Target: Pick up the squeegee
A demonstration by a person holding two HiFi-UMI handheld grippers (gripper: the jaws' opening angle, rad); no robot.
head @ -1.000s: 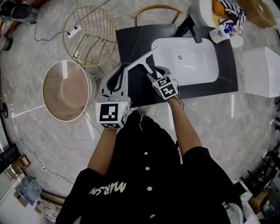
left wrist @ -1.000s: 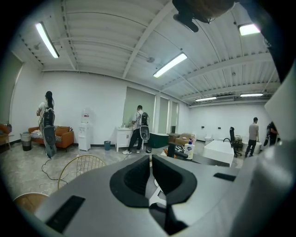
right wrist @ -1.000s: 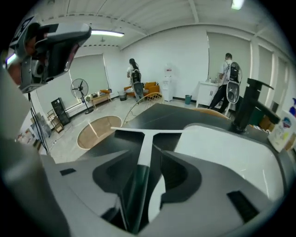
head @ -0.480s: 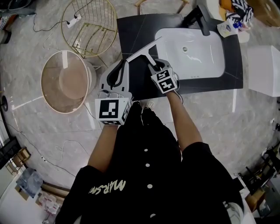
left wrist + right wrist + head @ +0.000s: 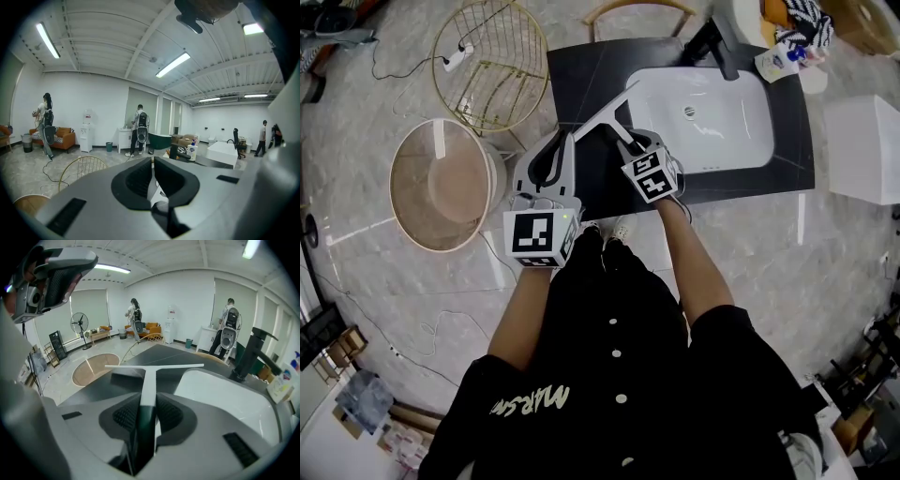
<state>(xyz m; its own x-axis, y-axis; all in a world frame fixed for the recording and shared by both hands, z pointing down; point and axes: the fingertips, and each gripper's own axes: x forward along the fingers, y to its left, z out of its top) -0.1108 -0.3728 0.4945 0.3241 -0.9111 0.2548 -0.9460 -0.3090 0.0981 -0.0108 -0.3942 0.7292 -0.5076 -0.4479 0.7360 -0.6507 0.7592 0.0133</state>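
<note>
Right gripper is closing its jaws on the squeegee: the dark handle runs straight between the two ribbed pads, which sit against it on either side, and the white neck reaches forward to the long white blade. That blade lies crosswise over the left part of the dark stone counter, just beside the left rim of the white basin; whether it touches the counter I cannot tell. Left gripper hangs just left of the squeegee with its jaws pressed together to a thin slit and nothing between them. The counter is the biggest thing here, a black slab with the rectangular basin sunk into its right half. On the pale marble floor to its left stands a round beige tub, and above that in the head view a gold wire basket with a white power strip hung inside. A black faucet rises at the basin's far edge, and a small soap bottle stands near the counter's far right corner.
</note>
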